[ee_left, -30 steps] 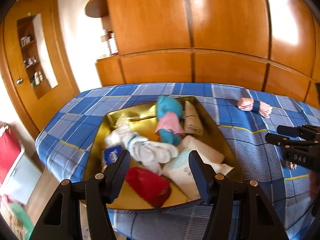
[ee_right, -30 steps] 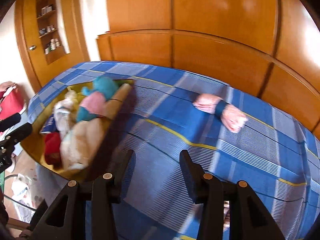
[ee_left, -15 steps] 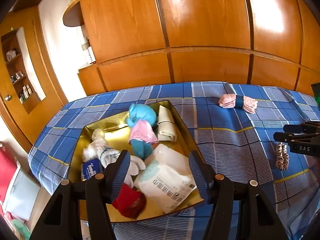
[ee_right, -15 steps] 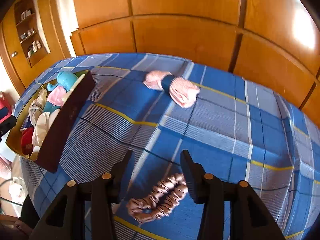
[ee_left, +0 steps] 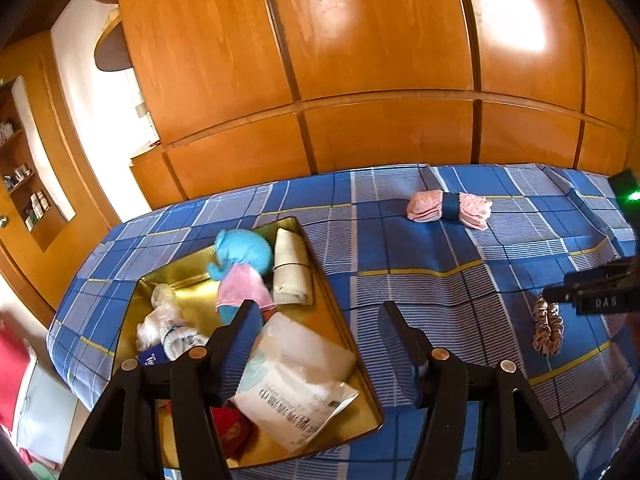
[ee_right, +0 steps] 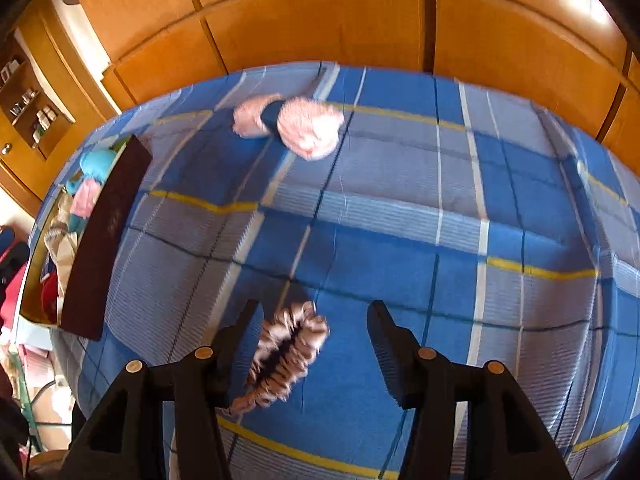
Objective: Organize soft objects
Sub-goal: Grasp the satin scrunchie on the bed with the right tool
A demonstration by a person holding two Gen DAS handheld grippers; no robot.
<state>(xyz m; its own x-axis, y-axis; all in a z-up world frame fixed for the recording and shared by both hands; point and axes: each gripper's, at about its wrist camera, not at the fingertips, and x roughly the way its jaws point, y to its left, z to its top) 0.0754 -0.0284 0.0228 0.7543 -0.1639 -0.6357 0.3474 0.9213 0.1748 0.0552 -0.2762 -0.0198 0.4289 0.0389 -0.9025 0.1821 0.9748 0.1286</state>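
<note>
A pinkish satin scrunchie (ee_right: 286, 354) lies on the blue plaid bed (ee_right: 400, 240), between the fingers of my right gripper (ee_right: 314, 344), nearer the left one. Those jaws are opening and the pads do not press on it. The scrunchie (ee_left: 547, 330) also shows in the left wrist view, under the right gripper's tips (ee_left: 592, 292). A pink rolled cloth with a navy band (ee_right: 288, 120) (ee_left: 450, 207) lies farther back. My left gripper (ee_left: 320, 340) is open and empty over the right rim of the gold box (ee_left: 332, 308).
The gold box holds a blue and pink plush toy (ee_left: 242, 264), a beige roll (ee_left: 292, 268), a white packet (ee_left: 296, 376), clear-wrapped white items (ee_left: 168, 326) and something red (ee_left: 232, 424). Wooden wardrobe panels (ee_left: 360, 80) stand behind the bed. A shelf niche (ee_left: 28, 184) is at left.
The left gripper has swung right, off the box's middle to its right rim. The right gripper has travelled right and tipped down, so the scrunchie now sits between its wider fingers.
</note>
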